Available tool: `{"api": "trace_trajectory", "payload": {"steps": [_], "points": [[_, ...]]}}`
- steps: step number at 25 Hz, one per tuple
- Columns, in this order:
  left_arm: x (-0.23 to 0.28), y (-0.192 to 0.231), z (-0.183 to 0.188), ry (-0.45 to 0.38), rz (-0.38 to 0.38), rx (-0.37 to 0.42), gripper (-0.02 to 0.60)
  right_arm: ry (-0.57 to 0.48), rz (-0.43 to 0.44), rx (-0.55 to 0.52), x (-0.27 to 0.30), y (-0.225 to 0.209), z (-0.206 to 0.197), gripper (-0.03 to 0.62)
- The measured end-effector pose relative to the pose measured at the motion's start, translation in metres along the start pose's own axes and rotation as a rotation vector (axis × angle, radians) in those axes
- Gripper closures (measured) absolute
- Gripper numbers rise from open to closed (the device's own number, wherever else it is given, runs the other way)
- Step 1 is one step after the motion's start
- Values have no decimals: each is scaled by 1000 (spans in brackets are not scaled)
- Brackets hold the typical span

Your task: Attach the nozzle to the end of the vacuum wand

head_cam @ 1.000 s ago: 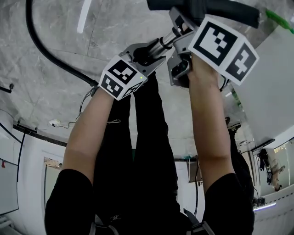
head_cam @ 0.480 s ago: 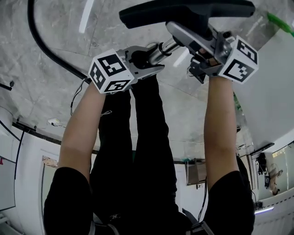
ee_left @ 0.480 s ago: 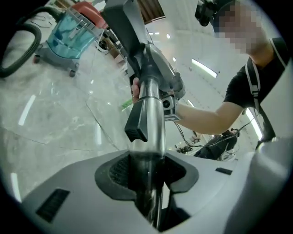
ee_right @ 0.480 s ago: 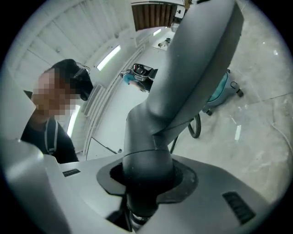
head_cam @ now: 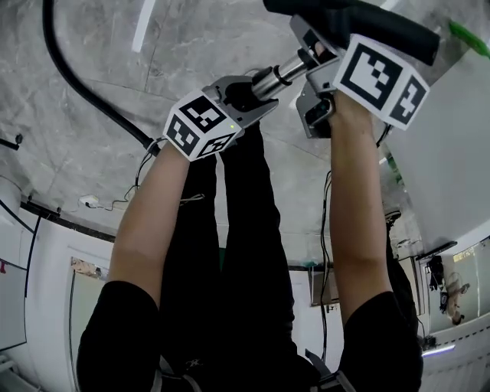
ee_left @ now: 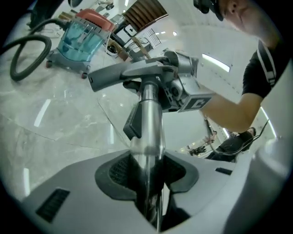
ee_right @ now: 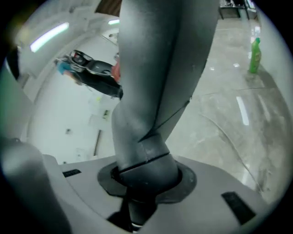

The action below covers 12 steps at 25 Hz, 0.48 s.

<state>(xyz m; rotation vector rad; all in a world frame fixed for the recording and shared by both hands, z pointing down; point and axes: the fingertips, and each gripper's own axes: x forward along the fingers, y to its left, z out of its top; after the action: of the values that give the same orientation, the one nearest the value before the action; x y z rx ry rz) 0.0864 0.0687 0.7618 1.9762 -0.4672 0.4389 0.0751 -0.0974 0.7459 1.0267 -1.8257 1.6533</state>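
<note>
A chrome vacuum wand [ee_left: 149, 123] runs straight out between my left gripper's [ee_left: 147, 171] jaws, which are shut on it. Its far end meets the neck of the dark grey floor nozzle [ee_left: 130, 73]; how deep it sits I cannot tell. In the head view the wand [head_cam: 277, 74] spans from the left gripper [head_cam: 256, 96] to the right gripper [head_cam: 325, 47], with the nozzle [head_cam: 367, 23] at the top edge. My right gripper [ee_right: 145, 180] has the nozzle's grey neck [ee_right: 151, 91] seated between its pads, and its jaws are closing on it.
A black hose [head_cam: 76, 84] curves over the marble floor at the left. A blue canister vacuum [ee_left: 82, 39] stands beyond, with the hose [ee_left: 23, 55] looping from it. A green bottle [ee_right: 254, 55] stands on the floor at the right. My legs are below the grippers.
Half a second ago the right gripper had the nozzle swung out broadside. It has since turned back, bringing the nozzle's neck in line with the wand's end. The left gripper shifted slightly right.
</note>
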Motion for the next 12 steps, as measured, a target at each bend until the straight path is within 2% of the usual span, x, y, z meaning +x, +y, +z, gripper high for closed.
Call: {"api": "trace_trajectory", "payload": {"steps": [2, 5, 6, 7, 8, 9, 11, 12], "points": [[-1, -4, -2, 46, -102, -10, 430, -30, 235, -116, -5, 17, 2, 464], [-2, -14, -3, 83, -273, -41, 433, -31, 682, -245, -27, 49, -5, 470], [-4, -17, -2, 71, -305, -58, 433, -17, 781, -270, -34, 58, -8, 473], [-5, -18, 0, 51, -313, -73, 433, -5, 827, -284, -37, 63, -8, 473], [-6, -17, 3, 30, -296, -81, 433, 1, 826, -287, -34, 65, -5, 474], [-6, -13, 4, 12, -257, -79, 433, 5, 786, -273, -27, 64, -2, 474], [-3, -5, 2, 1, -156, -57, 437, 21, 610, -191, -10, 51, 1, 474], [-1, -2, 0, 6, -107, -42, 438, 32, 475, -130, -3, 38, 1, 474]]}}
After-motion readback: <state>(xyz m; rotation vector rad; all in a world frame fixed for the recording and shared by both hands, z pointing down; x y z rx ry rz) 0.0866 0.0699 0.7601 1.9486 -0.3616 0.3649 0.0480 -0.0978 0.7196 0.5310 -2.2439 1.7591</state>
